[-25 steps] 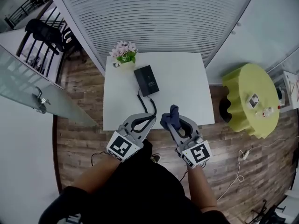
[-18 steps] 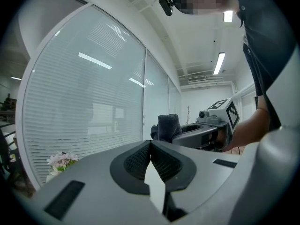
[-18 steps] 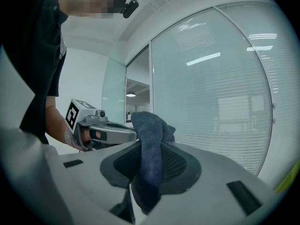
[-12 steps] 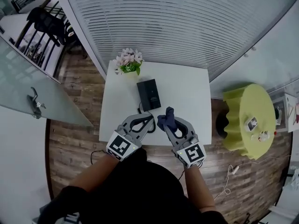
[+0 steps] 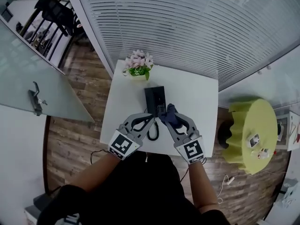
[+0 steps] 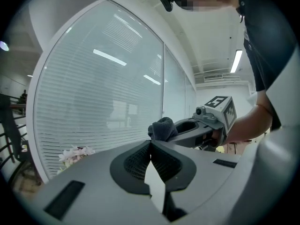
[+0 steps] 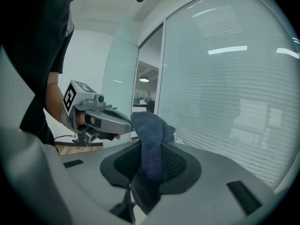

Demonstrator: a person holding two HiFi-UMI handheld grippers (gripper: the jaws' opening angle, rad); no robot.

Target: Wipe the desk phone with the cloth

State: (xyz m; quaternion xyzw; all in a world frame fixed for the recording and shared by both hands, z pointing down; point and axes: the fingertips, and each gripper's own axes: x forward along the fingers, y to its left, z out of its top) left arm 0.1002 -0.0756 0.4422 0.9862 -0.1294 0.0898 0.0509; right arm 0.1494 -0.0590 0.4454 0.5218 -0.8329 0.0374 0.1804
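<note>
Right gripper jaws clamp cloth near desk phone, left gripper jaws closed empty; wiping apparently not yet started.

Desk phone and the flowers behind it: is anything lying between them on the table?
Nothing. In the head view, the stretch of white table between the desk phone and the flowers is bare.

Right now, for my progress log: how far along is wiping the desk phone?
Done: the cloth is off the table, clamped in the right claw. In hand: that claw hovers at the near end of the black desk phone; contact cannot be confirmed. The left claw is shut and empty beside it. Left: seemingly all the wiping, since no pass over the phone shows.
</note>
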